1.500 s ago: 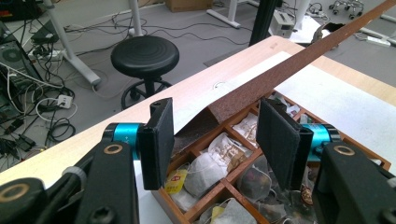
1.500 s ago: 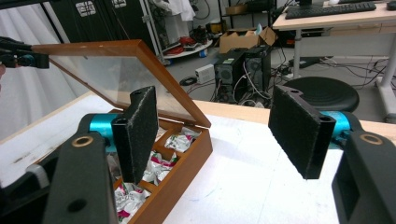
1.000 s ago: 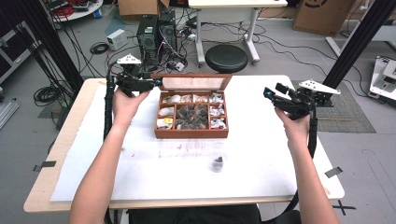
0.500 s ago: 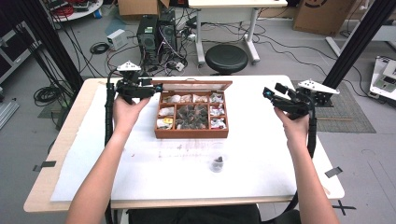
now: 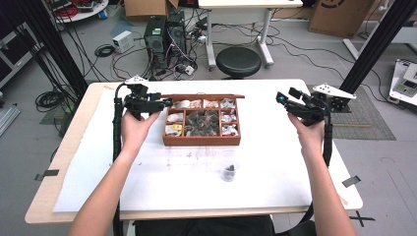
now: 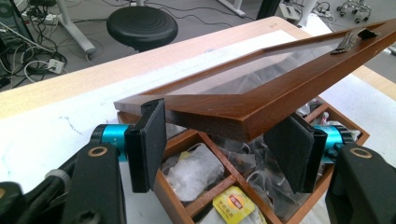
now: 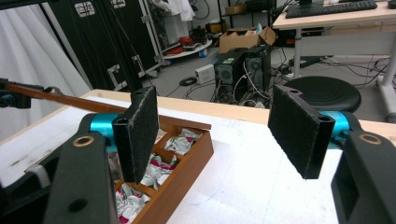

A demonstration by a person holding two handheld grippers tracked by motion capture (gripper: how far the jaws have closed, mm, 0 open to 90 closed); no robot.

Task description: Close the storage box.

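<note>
We're over a white-covered table (image 5: 147, 187) with one wooden tea box (image 5: 201, 140) sitting in the middle, and two grippers are in play. The left gripper (image 5: 164, 103) hangs at the box's left back corner; in its own view its two black jaws stand apart on either side of the corner of the hinged lid (image 6: 243, 100), and they have just been opening. The lid corner sits between the pads: the left pad looks to be against the lid's edge, the right pad is clear of the wood, so nothing is clamped. That lid, one wooden frame with a clear pane, is raised at a slant above the box, with a small dark latch (image 6: 357, 37) on its far rail.

Counting inside: from above the box shows a wide middle compartment flanked by a column of small ones on each side and a row across the back, all stuffed with wrapped tea bags. We spot one yellow-labelled sachet (image 6: 233, 205) near the front.

The right gripper (image 5: 281, 98) is held well off to the right of the box, jaws wide apart and empty. One small dark crumpled wrapper (image 5: 229, 171) lies alone on the table in front of the box. One black stool (image 5: 238, 61) stands beyond the table.
</note>
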